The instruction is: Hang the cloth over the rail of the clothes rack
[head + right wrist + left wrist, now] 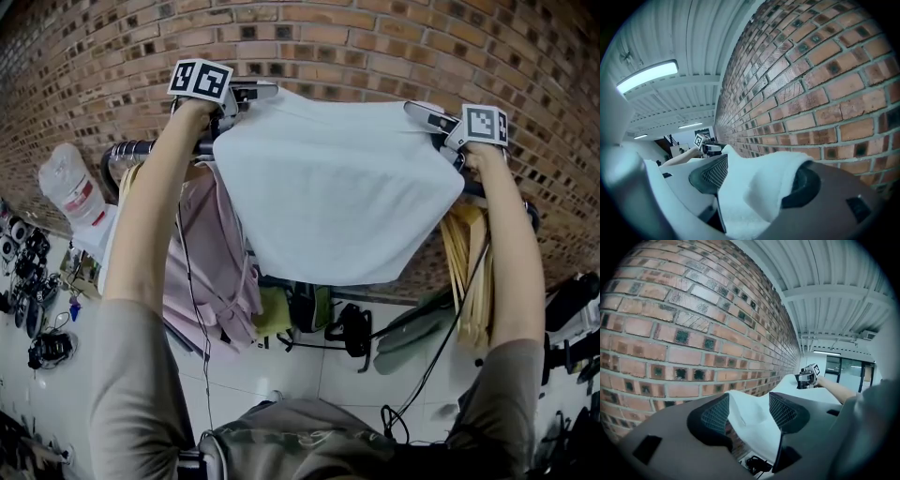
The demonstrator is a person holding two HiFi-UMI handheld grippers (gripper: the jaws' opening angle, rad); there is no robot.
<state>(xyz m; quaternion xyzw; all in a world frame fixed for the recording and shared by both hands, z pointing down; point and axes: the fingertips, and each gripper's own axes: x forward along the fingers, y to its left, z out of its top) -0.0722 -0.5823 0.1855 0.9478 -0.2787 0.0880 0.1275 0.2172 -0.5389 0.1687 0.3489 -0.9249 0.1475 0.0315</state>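
Observation:
A pale white cloth (333, 192) is stretched wide between my two grippers, high up in front of the brick wall. In the head view my left gripper (242, 95) is shut on its upper left corner. My right gripper (427, 116) is shut on the upper right corner. The cloth hangs in front of the dark rail (131, 148) of the clothes rack and hides its middle. In the left gripper view the cloth (754, 420) runs between the mesh pads (715, 414). In the right gripper view the cloth (759, 187) bunches thickly between the jaws.
A pink garment (214, 267) hangs from the rail at the left, and wooden hangers (469, 272) at the right. A white bag (70, 192) sits by the rail's left end. The brick wall (375, 47) is close behind. Cables and dark gear (347, 328) lie on the floor below.

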